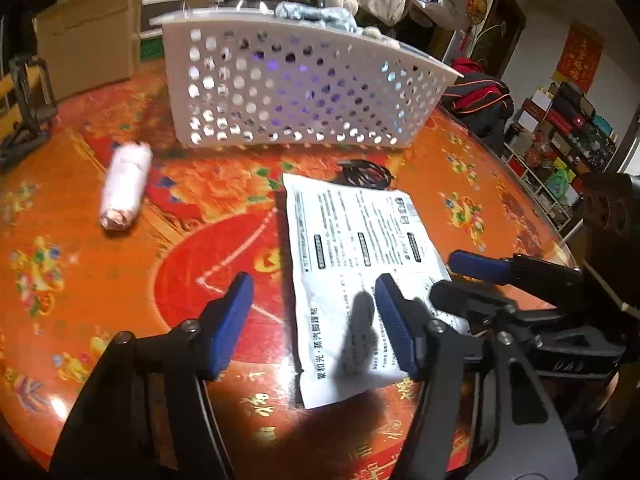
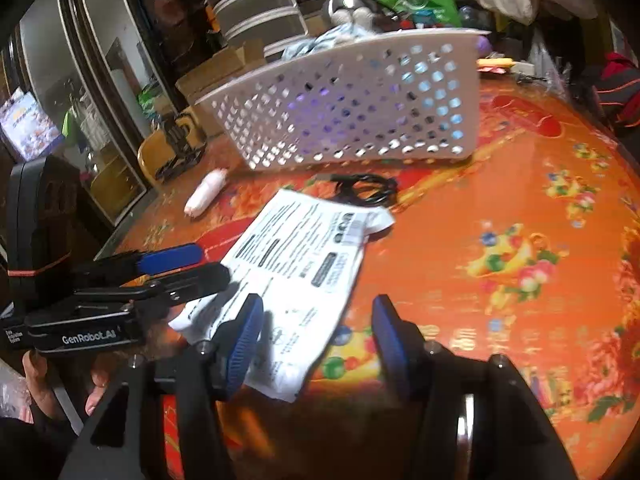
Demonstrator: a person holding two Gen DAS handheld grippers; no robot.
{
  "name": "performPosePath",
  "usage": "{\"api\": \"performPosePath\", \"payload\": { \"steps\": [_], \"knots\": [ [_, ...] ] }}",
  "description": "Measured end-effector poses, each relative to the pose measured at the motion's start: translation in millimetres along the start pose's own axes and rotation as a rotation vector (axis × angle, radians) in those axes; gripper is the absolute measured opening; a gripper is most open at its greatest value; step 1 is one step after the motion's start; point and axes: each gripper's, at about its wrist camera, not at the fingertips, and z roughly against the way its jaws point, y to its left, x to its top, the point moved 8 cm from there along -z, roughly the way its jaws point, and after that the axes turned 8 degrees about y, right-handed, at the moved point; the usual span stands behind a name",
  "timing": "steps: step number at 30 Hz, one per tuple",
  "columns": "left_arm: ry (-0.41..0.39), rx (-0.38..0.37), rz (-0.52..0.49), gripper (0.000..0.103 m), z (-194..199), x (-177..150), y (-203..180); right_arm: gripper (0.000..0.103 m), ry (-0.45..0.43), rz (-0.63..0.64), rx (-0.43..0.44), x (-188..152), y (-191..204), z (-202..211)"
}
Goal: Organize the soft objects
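Note:
A flat white printed packet (image 1: 360,264) (image 2: 296,264) lies on the red-orange table (image 1: 120,288) (image 2: 500,200). My left gripper (image 1: 314,320) hovers open over the packet's near left edge, which lies between its blue pads; none presses on it. My right gripper (image 2: 318,332) is open over the packet's near right edge. Each shows in the other's view: right gripper (image 1: 444,278), left gripper (image 2: 214,264). Behind stands a white perforated basket (image 1: 304,92) (image 2: 360,112) holding light blue cloth (image 1: 316,12) (image 2: 320,40). A pink-white soft roll (image 1: 126,184) (image 2: 204,194) lies to the left.
A coiled black cable (image 1: 366,174) (image 2: 366,190) lies between packet and basket. A cardboard box (image 1: 88,32) and a black stand (image 1: 28,112) sit at the table's far left. A person's hand (image 2: 36,380) grips the left tool. Shelves and bags crowd the background.

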Motion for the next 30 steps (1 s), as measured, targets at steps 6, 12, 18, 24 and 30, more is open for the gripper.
{"api": "performPosePath", "payload": {
  "steps": [6, 12, 18, 24, 30],
  "knots": [
    [0.048, -0.098, 0.014, 0.038, -12.2, 2.7, -4.2, 0.046, 0.029, 0.035, -0.009, 2.9, 9.9, -8.2],
    [0.064, -0.153, 0.015, 0.035, -16.0, 4.4, -11.1, 0.035, 0.048, 0.059, -0.014, 6.2, 12.9, -13.1],
    [0.071, -0.185, 0.033, 0.035, -18.6, 5.5, -13.0, 0.026, 0.057, 0.069, -0.001, 8.4, 13.9, -16.7],
    [0.058, -0.184, 0.048, 0.035, -19.4, 4.0, -17.1, 0.021, 0.052, 0.095, -0.027, 9.7, 17.0, -17.4],
    [0.022, -0.189, 0.052, 0.031, -13.8, 2.2, -20.8, 0.012, 0.024, 0.089, -0.029, 11.3, 17.4, -10.2]
  ]
}}
